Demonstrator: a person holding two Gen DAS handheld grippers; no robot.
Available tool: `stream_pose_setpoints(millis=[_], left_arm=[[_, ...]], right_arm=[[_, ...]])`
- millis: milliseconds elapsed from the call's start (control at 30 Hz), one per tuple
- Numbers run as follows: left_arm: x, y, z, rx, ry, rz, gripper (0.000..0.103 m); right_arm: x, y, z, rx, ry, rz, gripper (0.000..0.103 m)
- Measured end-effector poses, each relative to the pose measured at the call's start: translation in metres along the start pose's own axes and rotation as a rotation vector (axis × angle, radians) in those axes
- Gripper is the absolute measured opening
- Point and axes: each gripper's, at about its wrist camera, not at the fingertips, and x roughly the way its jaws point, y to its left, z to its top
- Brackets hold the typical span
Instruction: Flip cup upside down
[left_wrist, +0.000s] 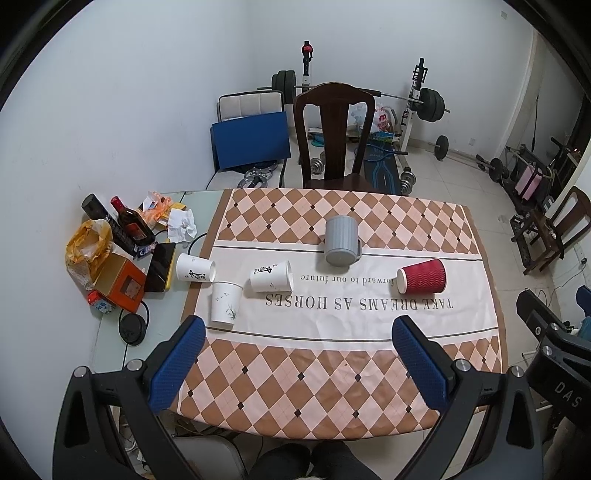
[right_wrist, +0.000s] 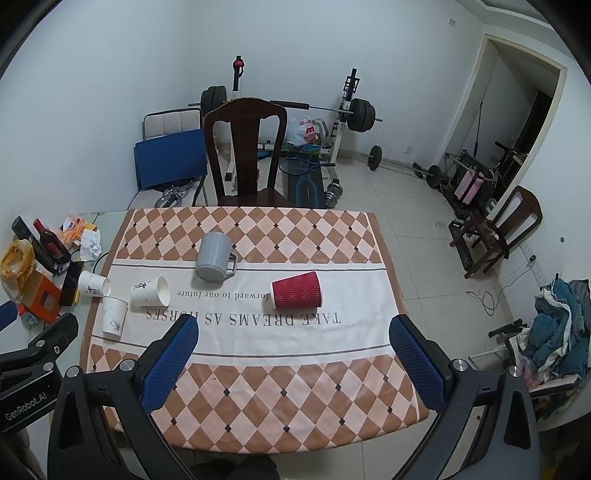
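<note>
Several cups are on the checkered tablecloth (left_wrist: 332, 387). A red ribbed paper cup (left_wrist: 422, 281) (right_wrist: 296, 295) lies on its side. A grey handled mug (left_wrist: 340, 240) (right_wrist: 213, 255) stands mouth down. Two white paper cups lie on their sides (left_wrist: 272, 277) (left_wrist: 195, 268), and a third white cup (left_wrist: 225, 303) (right_wrist: 114, 316) stands mouth down. My left gripper (left_wrist: 299, 332) is open and empty above the table's near edge. My right gripper (right_wrist: 293, 332) is open and empty too, short of the red cup.
Clutter sits at the table's left end: a dark bottle (left_wrist: 131, 221), an orange box (left_wrist: 120, 282), a phone (left_wrist: 160, 266), tissues (left_wrist: 181, 223) and a cable. A wooden chair (left_wrist: 334, 136) stands behind the table, with weight equipment (left_wrist: 424, 99) beyond.
</note>
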Motion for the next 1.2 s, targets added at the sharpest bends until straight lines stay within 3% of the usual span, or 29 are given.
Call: stream_pose_setpoints(millis=[1200], left_arm=[[0.0045,0.0019,0.0031,-0.003,0.005,-0.005,0.103]], right_arm=[[0.0025,0.0016,0.0036,-0.003,0.005,-0.01,0.103]])
